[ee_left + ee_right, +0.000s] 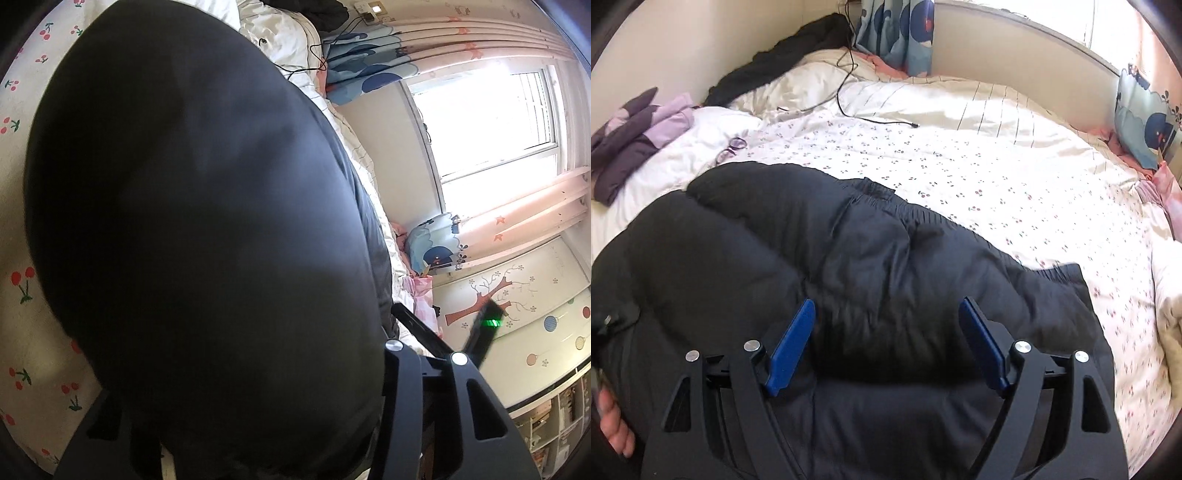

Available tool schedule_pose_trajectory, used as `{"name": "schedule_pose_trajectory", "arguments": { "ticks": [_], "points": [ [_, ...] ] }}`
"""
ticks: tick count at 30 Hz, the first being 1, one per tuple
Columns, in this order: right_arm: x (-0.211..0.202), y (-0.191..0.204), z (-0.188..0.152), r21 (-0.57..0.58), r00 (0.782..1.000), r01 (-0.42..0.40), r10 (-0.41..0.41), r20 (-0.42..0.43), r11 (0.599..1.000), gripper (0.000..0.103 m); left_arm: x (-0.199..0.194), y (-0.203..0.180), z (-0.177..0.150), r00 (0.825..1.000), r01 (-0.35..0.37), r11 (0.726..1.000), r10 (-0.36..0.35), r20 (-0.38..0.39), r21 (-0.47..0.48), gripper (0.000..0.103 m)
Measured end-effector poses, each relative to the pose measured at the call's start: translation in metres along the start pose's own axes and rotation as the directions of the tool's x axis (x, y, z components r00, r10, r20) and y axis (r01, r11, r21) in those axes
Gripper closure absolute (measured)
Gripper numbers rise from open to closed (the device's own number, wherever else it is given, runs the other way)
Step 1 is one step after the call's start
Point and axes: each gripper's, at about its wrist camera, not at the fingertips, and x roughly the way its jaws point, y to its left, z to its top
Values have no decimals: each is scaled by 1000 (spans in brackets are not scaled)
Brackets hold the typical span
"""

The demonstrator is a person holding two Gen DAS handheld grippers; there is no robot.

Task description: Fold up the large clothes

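Note:
A black puffy jacket [871,258] lies spread on the bed's cherry-print sheet [1015,192]. My right gripper [886,302] hangs just above the jacket's near part. It is open, its blue pads [792,343] are wide apart, and nothing is pressed between them. In the left wrist view the jacket [207,221] bulges up right in front of the lens and hides the fingers of my left gripper [280,332]. Only that gripper's right linkage [458,387] shows, tight against the fabric, and the gripper appears shut on it. A person's hand [613,432] shows at the jacket's left edge.
Purple folded clothes [639,136] and a pair of glasses [729,149] lie at the bed's far left. A black cable [849,92] runs across the pillow area, and a dark garment [783,62] is heaped by the wall. On the right are a window [491,122] and curtains.

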Motion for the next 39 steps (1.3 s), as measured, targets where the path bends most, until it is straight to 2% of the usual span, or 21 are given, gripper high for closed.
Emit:
{"name": "schedule_pose_trajectory", "arguments": {
  "ticks": [1,2,4,6,10,13,15,16,17,20,23,26,30,32,35,39],
  "points": [
    [16,4,1,-16,1000,9,-10,-30,1000,24,1,0,1,1000,-3,1000,3,1,1,54],
    [33,9,-4,-40,997,18,-21,-70,999,17,2,-1,1,1000,-3,1000,3,1,2,54],
    [60,15,-11,-55,992,4,-11,-128,998,16,4,-3,2,1000,-5,1000,5,-1,13,54],
    [61,10,-5,-39,987,1,-7,-162,999,16,4,-4,3,1000,-18,1000,18,-1,24,54],
    [34,9,20,-49,998,36,-39,-45,998,17,5,1,7,1000,-3,1000,3,-10,-7,54],
    [38,-2,45,-10,996,79,-79,-29,997,16,7,0,10,1000,-5,1000,5,-9,-7,54],
    [66,-6,59,9,990,122,-121,-76,993,16,8,1,12,1000,-5,1000,5,-10,-8,54],
    [88,-8,57,6,981,149,-147,-126,989,15,9,1,13,1000,-4,1000,4,-11,-9,54],
    [109,-8,51,0,974,145,-143,-175,989,6,10,0,15,1000,-2,1000,2,-12,-6,54],
    [123,-9,43,-2,966,141,-138,-219,990,6,12,-3,18,1000,-18,1000,18,-11,19,54],
    [106,-10,48,-1,973,112,-110,-203,994,8,13,1,21,1000,-11,1000,11,-16,-6,55],
    [46,-7,30,1,997,29,-29,-76,1000,8,10,5,23,1000,-3,1000,3,-18,-20,54],
    [-19,7,-16,-51,998,-60,60,1,997,8,3,12,23,1000,7,999,-8,-19,-42,54],
    [-25,20,-49,-113,998,-65,62,-29,991,8,-1,16,20,1000,8,999,-9,-15,-45,54],
    [-4,32,-80,-149,996,-57,45,-83,987,7,0,12,21,1000,0,1000,0,-15,-24,53],
    [-7,33,-68,-123,992,-51,36,-124,991,8,-2,11,24,1000,-19,1000,19,-2,-1,53]
  ]
}}
